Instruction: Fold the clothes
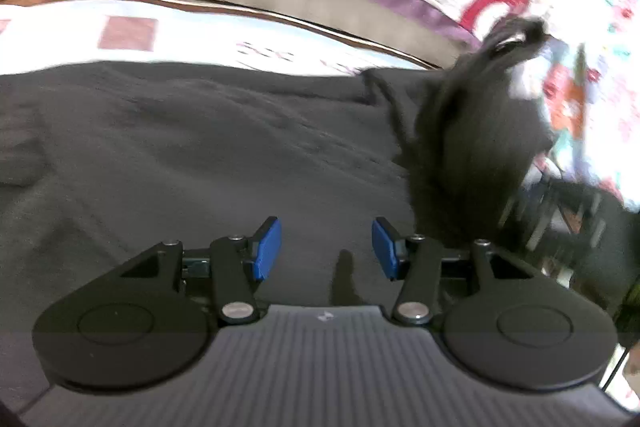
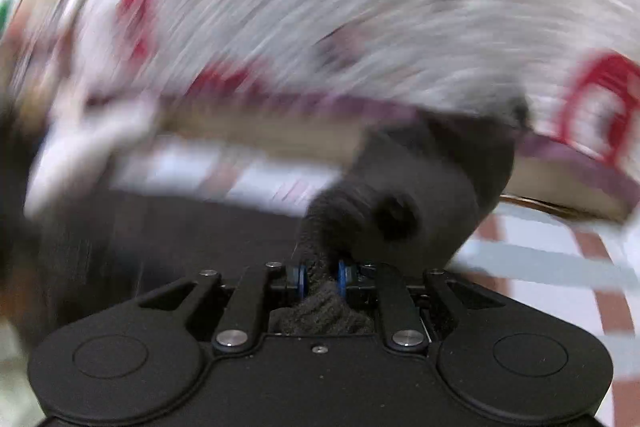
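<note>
One dark garment (image 1: pixel 200 147) lies spread on the bed (image 1: pixel 180 31). Left gripper (image 1: pixel 326 251) released above it; right gripper (image 2: pixel 322 277) grasping its bunched edge.

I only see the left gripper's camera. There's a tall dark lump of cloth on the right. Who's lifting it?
Observer: The right gripper is, pinching a bunch of the dark garment between its blue pads.
Operator: Is it holding tight?
Observer: Yes, its jaws are nearly shut, and cloth bulges out behind them.
Operator: What's beyond it?
Observer: A white blanket with red shapes, very blurred.
</note>
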Motion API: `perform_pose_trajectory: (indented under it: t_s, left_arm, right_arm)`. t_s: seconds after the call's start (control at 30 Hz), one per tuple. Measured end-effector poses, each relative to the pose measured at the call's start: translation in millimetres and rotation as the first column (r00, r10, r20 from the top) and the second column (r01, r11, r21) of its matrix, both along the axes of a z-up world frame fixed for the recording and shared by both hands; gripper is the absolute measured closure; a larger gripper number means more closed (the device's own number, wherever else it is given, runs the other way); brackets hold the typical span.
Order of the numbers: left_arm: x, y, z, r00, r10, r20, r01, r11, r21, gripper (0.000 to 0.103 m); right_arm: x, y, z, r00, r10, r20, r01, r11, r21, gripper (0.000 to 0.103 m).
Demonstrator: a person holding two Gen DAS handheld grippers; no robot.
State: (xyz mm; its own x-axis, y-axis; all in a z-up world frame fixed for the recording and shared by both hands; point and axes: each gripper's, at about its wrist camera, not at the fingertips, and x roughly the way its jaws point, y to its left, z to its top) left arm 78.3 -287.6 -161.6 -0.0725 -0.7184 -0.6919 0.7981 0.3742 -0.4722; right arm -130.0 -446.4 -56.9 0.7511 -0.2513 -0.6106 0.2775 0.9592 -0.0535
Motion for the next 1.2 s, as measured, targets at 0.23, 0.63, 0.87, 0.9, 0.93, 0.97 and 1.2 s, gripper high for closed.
perform_pose_trajectory:
  t_s: [0.23,0.63,0.87,0.9,0.93,0.97,1.2]
  left_arm:
    - [5,0,-11,0.998,0.026,-0.054,-0.026,1.000,-0.001,0.053]
    - [9,3,-7,0.997,0.049,-0.053,-0.049,0.999,0.006,0.050]
    - [5,3,2,0.998,0.034,-0.053,-0.036,0.999,-0.031,0.044]
    - [3,3,3,0.998,0.029,-0.056,-0.031,0.999,-0.037,0.043]
    - [2,3,4,0.998,0.024,-0.054,-0.026,0.999,-0.039,0.043]
    - [-1,3,4,0.999,0.018,-0.052,-0.020,0.999,-0.039,0.041]
    - [-20,-9,-3,0.998,-0.048,-0.027,0.048,0.999,-0.013,0.039]
  right_arm:
    - [19,37,-64,0.970,0.055,-0.238,-0.088,0.987,-0.131,0.084]
    - [25,30,-48,0.981,-0.004,-0.196,0.014,0.999,0.049,0.067]
    - [8,93,-52,0.929,0.313,-0.196,-0.327,0.944,-0.041,0.039]
    - [3,96,-52,0.928,0.312,-0.205,-0.328,0.944,-0.047,0.040]
    - [-3,92,-47,0.933,0.309,-0.186,-0.318,0.948,-0.020,0.040]
    - [-12,83,-39,0.946,0.294,-0.136,-0.292,0.956,0.032,0.039]
    - [-89,17,-19,0.997,-0.072,-0.032,0.077,0.975,0.208,0.037]
